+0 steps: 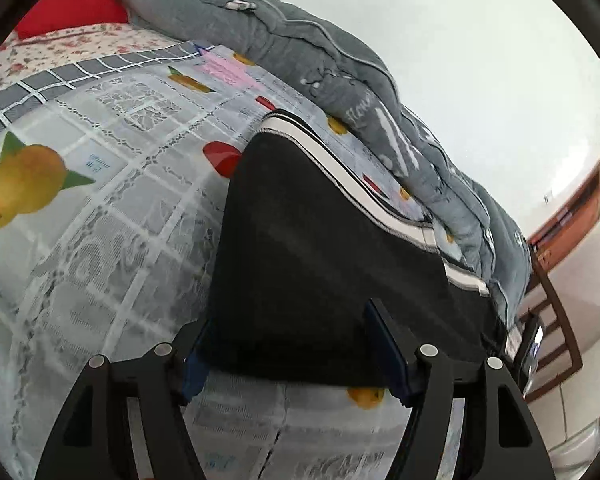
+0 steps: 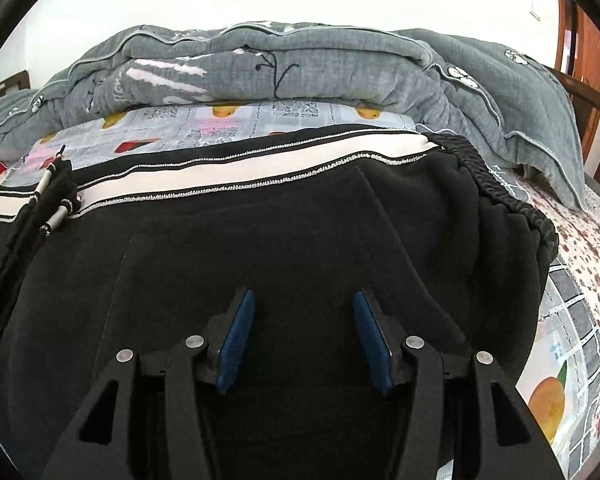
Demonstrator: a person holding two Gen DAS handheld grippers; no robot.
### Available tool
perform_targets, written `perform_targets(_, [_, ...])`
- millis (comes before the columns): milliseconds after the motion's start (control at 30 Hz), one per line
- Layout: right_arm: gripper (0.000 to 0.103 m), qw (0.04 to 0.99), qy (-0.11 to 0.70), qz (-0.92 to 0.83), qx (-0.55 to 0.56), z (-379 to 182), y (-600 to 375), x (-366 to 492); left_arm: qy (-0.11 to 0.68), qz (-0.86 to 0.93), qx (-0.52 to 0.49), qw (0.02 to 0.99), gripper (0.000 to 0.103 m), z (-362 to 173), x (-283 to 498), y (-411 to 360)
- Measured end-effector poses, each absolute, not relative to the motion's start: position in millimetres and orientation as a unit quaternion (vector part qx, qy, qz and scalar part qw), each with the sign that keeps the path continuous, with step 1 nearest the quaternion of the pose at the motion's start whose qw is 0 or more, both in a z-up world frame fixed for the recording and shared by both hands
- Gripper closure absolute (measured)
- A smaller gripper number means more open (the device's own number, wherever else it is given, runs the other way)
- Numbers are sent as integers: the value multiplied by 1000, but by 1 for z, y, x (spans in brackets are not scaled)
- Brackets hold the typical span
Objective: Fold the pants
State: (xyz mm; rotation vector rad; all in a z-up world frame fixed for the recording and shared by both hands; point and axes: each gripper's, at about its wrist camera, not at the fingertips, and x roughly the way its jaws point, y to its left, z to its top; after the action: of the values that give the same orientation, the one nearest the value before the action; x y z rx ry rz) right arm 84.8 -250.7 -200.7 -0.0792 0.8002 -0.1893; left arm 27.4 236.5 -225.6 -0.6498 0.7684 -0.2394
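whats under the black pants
The pants lie on a fruit-print sheet that shows around their edges. A grey quilt is bunched behind them. Whatever lies directly beneath the black fabric is covered.

both tools [image 1: 300, 344] [image 2: 304, 336] wide apart

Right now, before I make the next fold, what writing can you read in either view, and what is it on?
"flow...", white script, cut off by a fold: grey quilted blanket.
Small blue print on a pale patch: fruit-patterned bed sheet, too blurred to read.
Black pants with white side stripes: no text visible.
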Motion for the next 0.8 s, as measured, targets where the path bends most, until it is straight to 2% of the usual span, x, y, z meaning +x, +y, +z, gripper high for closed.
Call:
perform_targets(167, [51, 917, 386, -91, -36, -201, -252, 84, 359, -97, -340, 864, 34, -228, 45, 236])
perform_targets(533, [50, 919, 383, -88, -26, -200, -251, 76, 348, -120, -395, 842, 34, -237, -2, 234])
perform_targets(800, [50, 920, 384, -70, -26, -200, -254, 68, 333, -102, -429, 833, 33, -241, 3, 240])
